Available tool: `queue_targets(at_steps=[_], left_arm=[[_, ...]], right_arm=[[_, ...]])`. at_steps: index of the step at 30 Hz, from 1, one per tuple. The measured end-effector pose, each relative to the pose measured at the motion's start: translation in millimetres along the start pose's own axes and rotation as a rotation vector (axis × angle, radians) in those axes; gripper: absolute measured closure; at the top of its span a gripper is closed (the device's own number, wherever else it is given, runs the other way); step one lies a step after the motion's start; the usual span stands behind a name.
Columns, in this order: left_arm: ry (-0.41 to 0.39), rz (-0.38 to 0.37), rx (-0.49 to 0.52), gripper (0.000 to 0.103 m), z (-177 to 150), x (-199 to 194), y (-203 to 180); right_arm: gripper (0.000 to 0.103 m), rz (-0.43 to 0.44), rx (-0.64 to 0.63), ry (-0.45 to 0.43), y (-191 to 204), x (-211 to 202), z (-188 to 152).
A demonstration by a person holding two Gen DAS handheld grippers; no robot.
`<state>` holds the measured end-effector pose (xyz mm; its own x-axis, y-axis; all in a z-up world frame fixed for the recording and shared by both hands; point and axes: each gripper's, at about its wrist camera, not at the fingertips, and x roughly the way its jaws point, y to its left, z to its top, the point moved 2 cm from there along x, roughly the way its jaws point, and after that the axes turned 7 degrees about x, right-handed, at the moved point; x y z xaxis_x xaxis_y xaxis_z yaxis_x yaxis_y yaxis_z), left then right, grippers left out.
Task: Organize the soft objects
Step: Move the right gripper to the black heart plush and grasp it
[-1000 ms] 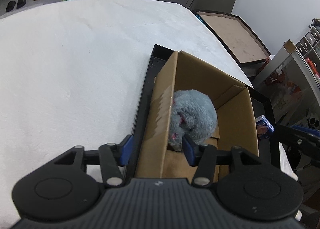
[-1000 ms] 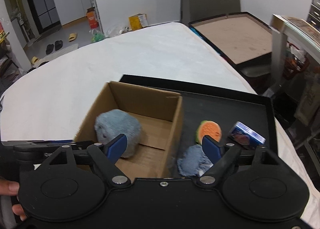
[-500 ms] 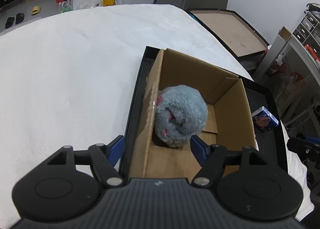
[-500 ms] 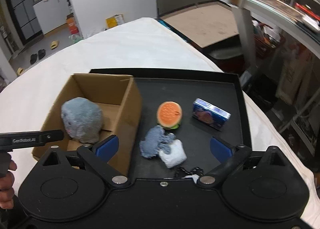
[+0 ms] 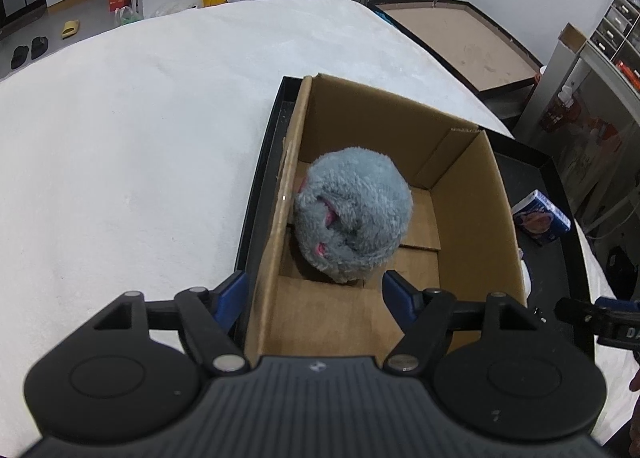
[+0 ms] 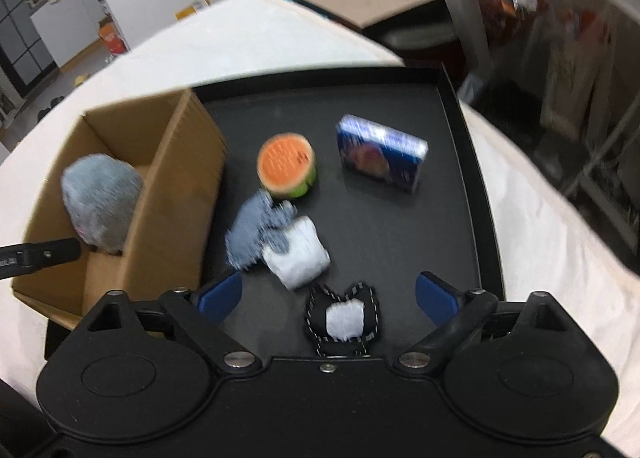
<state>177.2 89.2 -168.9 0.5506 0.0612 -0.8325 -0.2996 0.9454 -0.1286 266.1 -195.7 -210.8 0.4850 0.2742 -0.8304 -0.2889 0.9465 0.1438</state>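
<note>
A grey plush ball (image 5: 354, 216) lies in the brown cardboard box (image 5: 472, 194) on the black tray (image 6: 400, 226); it also shows in the right wrist view (image 6: 100, 202). My left gripper (image 5: 316, 294) is open and empty, just above the box's near end. My right gripper (image 6: 328, 296) is open and empty above the tray's near part. Between its fingers lies a black-and-white stitched soft piece (image 6: 344, 316). Beyond it lie a grey-blue cloth (image 6: 252, 230), a white soft block (image 6: 298, 258) and an orange plush melon slice (image 6: 286, 164).
A blue printed carton (image 6: 382, 152) stands on the tray's right half, also in the left wrist view (image 5: 542, 218). The tray rests on a white fluffy cover (image 5: 132, 138). Shelving and a framed board (image 5: 460, 38) stand beyond the right edge.
My left gripper has drawn back and up from the box, leaving the grey plush inside. My right gripper has swung right over the tray, bringing the stitched piece into view.
</note>
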Motion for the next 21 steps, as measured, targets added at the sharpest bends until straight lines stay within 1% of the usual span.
queue_targets(at_steps=[2, 5, 8, 12, 14, 16, 18, 20, 21], left_arm=[[0.006, 0.005, 0.003, 0.031, -0.6, 2.3, -1.9], [0.006, 0.010, 0.006, 0.031, 0.5, 3.5, -5.3], [0.004, 0.020, 0.011, 0.030, 1.2, 3.8, -8.0], [0.007, 0.031, 0.013, 0.030, 1.0, 5.5, -9.3], [0.009, 0.036, 0.017, 0.030, 0.6, 6.3, -9.8], [0.010, 0.037, 0.018, 0.030, 0.6, 6.5, -10.5], [0.010, 0.037, 0.018, 0.029, 0.8, 6.3, -10.6], [0.011, 0.037, 0.019, 0.029, 0.8, 6.4, -10.6], [0.010, 0.037, 0.020, 0.029, 0.7, 6.5, -10.7]], right_arm=[[0.011, -0.004, 0.010, 0.026, -4.0, 8.0, -2.6], [0.015, -0.037, 0.001, 0.060, -7.3, 22.3, -6.8], [0.017, -0.036, 0.000, 0.102, -9.6, 34.4, -9.6], [0.019, -0.060, -0.006, 0.132, -10.5, 44.6, -12.7], [0.022, -0.066, -0.017, 0.155, -9.5, 49.8, -14.8], [0.030, -0.080, -0.024, 0.173, -9.5, 54.6, -17.4], [0.034, -0.096, -0.019, 0.182, -11.9, 57.4, -18.8], [0.042, -0.106, -0.014, 0.165, -12.9, 55.5, -18.5], [0.049, -0.108, -0.015, 0.158, -12.7, 54.3, -18.2]])
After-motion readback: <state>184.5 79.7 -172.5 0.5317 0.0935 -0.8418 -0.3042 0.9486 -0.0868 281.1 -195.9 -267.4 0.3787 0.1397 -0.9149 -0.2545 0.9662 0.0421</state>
